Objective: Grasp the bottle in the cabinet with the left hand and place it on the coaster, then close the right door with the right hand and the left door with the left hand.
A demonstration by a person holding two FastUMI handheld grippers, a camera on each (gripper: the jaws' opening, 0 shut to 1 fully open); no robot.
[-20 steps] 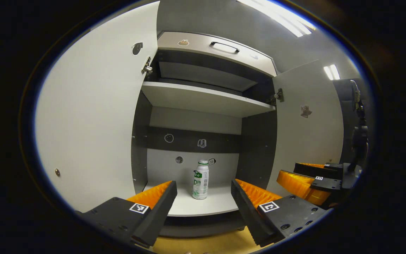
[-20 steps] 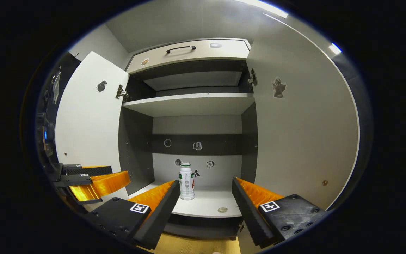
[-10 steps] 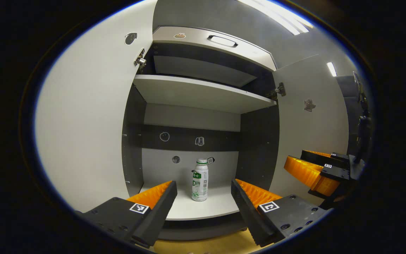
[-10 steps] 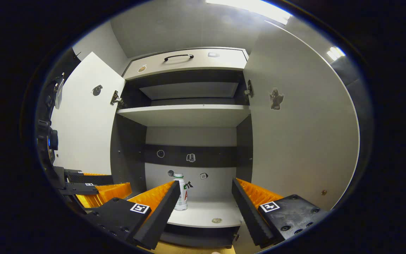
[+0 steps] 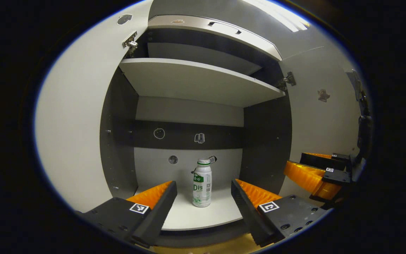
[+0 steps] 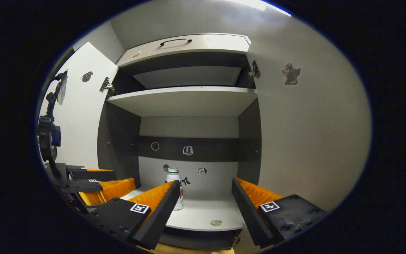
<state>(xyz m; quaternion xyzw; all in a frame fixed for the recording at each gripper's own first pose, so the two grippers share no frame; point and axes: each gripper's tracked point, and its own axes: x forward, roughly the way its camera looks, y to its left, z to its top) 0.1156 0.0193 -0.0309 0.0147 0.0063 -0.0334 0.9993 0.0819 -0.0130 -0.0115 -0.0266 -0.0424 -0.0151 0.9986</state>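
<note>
Standing upright at lower centre of the left gripper view, a smooth white plastic bottle [image 5: 202, 183] rests on the flat cabinet [image 5: 203, 83] shelf, beyond the spread, ridged left gripper [image 5: 203, 197]. Right gripper [image 6: 205, 201] is likewise spread.

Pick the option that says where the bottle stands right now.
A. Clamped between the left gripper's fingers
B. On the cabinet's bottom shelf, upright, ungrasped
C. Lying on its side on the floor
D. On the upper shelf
B: the bottle stands upright on the bottom shelf, ahead of the open left gripper, touching neither finger.
</note>
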